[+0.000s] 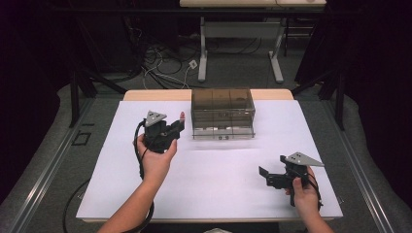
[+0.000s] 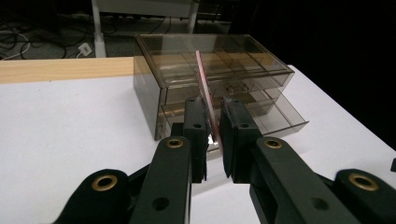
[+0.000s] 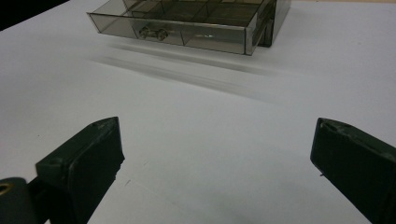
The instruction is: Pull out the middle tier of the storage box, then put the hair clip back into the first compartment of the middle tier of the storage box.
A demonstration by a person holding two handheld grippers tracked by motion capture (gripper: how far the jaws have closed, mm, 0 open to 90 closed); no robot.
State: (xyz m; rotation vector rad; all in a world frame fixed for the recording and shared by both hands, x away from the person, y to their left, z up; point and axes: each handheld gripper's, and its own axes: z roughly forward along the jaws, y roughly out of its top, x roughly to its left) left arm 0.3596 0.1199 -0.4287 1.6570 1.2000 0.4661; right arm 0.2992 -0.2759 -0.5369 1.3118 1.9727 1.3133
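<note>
Your left hand-held gripper (image 2: 212, 135) clamps a thin pink strip (image 2: 204, 86) upright, left of the drawer box (image 1: 223, 112), ready for its pulled-out drawer (image 3: 187, 25). Your right hand-held gripper (image 3: 215, 163) waits wide apart, near right on the bench (image 1: 218, 179).

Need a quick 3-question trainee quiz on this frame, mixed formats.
1. True or false: the left tool is shut on a thin pink strip.
2. Which drawer of the smoky drawer box is pulled out? A top, B bottom.
3. Fill in: the right tool stands ____ above the white table cover.

Key: 1 true; 2 B; 3 open.
</note>
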